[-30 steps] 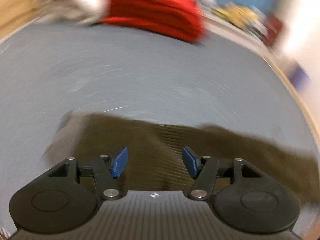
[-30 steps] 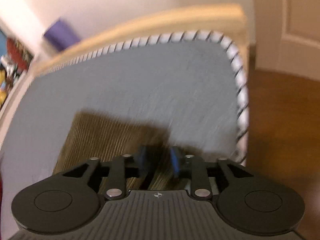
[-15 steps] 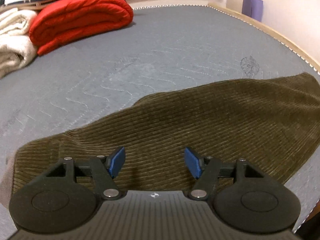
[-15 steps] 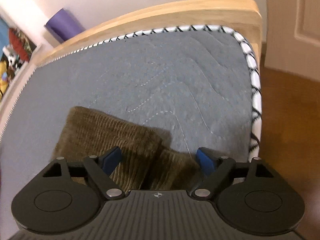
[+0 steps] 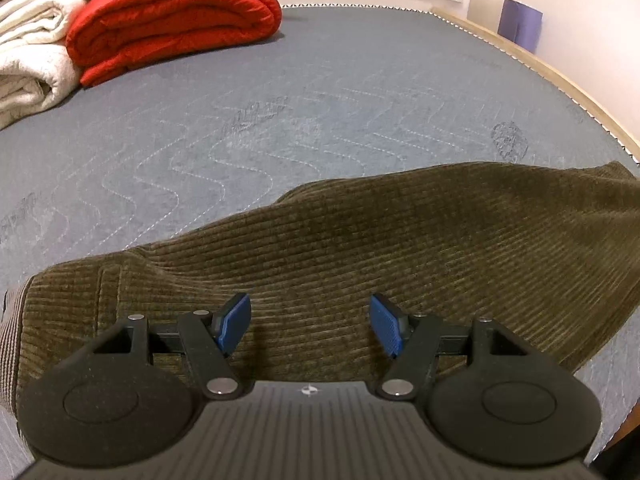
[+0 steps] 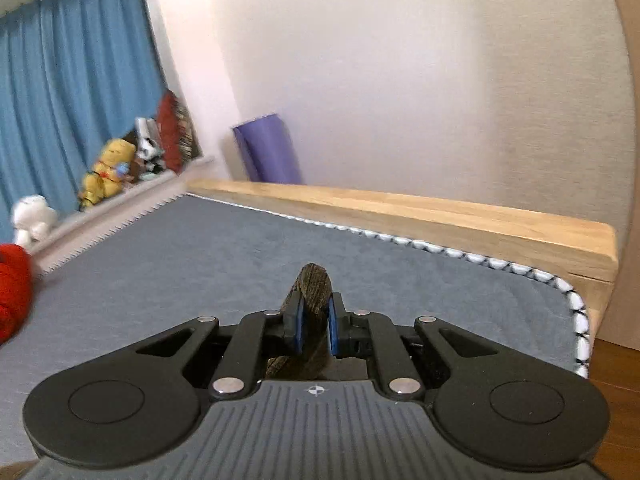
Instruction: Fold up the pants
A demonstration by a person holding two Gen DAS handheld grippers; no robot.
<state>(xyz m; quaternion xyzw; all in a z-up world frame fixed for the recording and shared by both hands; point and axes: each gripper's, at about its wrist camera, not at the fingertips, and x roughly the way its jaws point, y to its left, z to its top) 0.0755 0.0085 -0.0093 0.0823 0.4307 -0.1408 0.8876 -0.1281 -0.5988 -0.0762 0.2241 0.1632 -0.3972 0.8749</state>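
The olive corduroy pants [image 5: 400, 240] lie flat on the grey mattress [image 5: 320, 92], and everything here can be placed from them. Their long axis runs from the waistband end at the near left of the left wrist view out to the far right, toward the wooden bed frame [image 6: 440, 216]. The left gripper [image 5: 310, 326] hangs directly over the pants near the waistband end, its 2 blue pads spread wide with only flat corduroy showing beneath the gap and nothing pinched. The right gripper [image 6: 314, 322] is closing, and its pads already press on a narrow upright fold of the same corduroy, which sticks up past the fingertips above the mattress; its view looks off across the bed, so I cannot tell exactly which part of the pants it has taken. A rolled red blanket [image 5: 172, 16] and a cream blanket [image 5: 28, 52] sit well beyond the pants, toward the far left. Judging from this, the coming fold turns on carrying the pinched end along that long axis, with the left gripper, the nearer of the 2 to the waistband, placed to pinch or pin that end.
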